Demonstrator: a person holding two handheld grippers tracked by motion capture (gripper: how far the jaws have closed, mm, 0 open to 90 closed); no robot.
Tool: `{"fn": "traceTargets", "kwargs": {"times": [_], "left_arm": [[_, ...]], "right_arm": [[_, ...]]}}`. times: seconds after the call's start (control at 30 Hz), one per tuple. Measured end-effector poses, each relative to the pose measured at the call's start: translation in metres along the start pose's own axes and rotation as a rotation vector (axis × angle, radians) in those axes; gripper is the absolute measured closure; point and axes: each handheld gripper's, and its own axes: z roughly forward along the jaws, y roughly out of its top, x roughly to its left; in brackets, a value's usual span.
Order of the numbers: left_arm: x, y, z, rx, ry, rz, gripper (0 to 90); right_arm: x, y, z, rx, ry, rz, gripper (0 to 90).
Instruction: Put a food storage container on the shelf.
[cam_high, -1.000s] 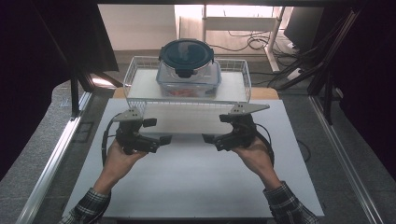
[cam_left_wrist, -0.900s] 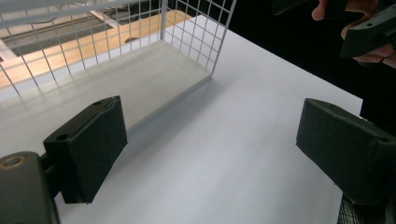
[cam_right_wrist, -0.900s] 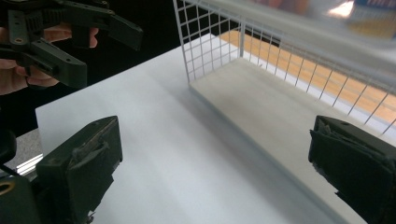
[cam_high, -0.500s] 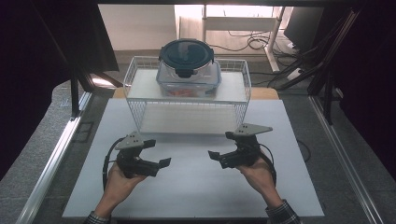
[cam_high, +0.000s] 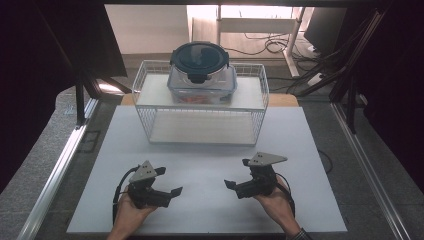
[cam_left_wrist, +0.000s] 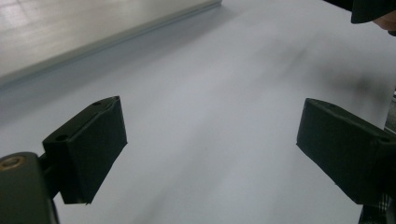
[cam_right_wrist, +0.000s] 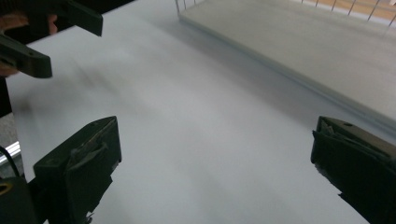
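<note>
Both my claws, left (cam_high: 172, 191) and right (cam_high: 230, 184), gape empty on the counter (cam_high: 210, 165); the tub (cam_high: 202, 72) looks rigid, slick, best gripped by its sides.

We see cables (cam_high: 272, 44) lying on the floor behind the desk (cam_high: 210, 200), a dark monitor (cam_high: 327, 27) at back right, and metal rails (cam_high: 60, 170) alongside.

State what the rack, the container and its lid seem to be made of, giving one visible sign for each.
Rack: probably white coated metal wire, shown by its thin grid sides. Container: clear plastic or glass, since reddish contents show through the wall; the look leaves it open. Lid: likely dark plastic with a slight sheen and clip tabs at the rim.
</note>
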Motion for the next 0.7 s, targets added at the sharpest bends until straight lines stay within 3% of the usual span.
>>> {"fn": "traceTargets", "kwargs": {"times": [0.23,0.37,0.5,0.6,0.7], "left_arm": [[-0.002,-0.02,-0.004,0.015,-0.018,-0.028,7.8],[-0.003,-0.03,0.0,0.051,-0.016,-0.039,7.8],[-0.003,-0.034,0.007,0.102,0.004,-0.017,7.3],[-0.001,-0.036,0.011,0.125,0.004,-0.026,7.0],[0.001,-0.036,0.011,0.122,0.004,-0.035,6.8]], "right_arm": [[0.003,-0.023,0.005,0.045,-0.004,0.001,0.7],[0.005,-0.035,0.01,0.091,-0.001,0.0,0.3],[0.007,-0.043,0.014,0.134,-0.002,-0.01,0.1],[0.009,-0.046,0.016,0.16,-0.006,-0.014,0.1],[0.009,-0.047,0.019,0.176,-0.013,-0.019,0.1]]}}
